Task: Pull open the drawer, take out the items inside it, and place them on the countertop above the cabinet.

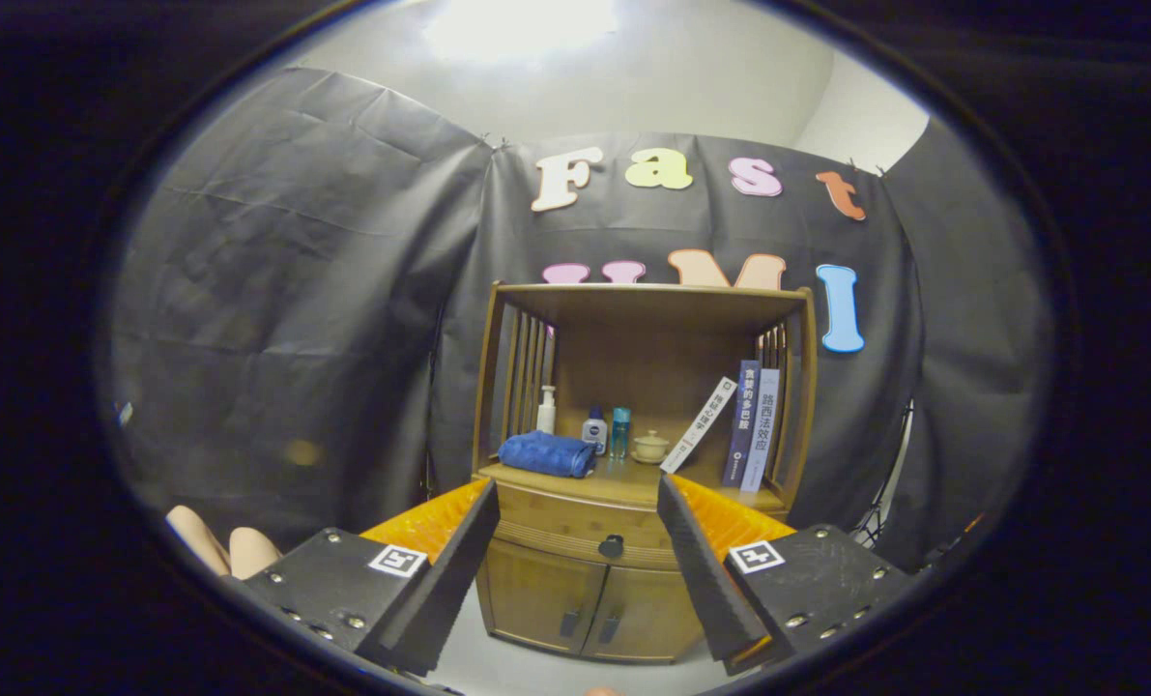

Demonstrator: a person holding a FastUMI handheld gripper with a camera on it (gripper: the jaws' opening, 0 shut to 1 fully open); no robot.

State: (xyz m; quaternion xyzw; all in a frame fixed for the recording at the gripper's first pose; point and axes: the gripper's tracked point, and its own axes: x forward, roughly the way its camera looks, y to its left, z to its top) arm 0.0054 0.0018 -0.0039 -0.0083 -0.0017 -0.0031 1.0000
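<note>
A wooden cabinet stands ahead against the booth wall. Its drawer is closed, with a dark round knob at its middle. My gripper is open, some way in front of the cabinet, and the drawer front and knob appear between the two fingers. Nothing is held. The countertop above the drawer carries a folded blue towel, a white pump bottle, two small bottles and a small lidded cup. What lies inside the drawer is hidden.
Several books lean at the right of the countertop under a slatted shelf top. Two lower doors with dark handles sit below the drawer. A person's fingers show beside the left finger. The floor before the cabinet is pale.
</note>
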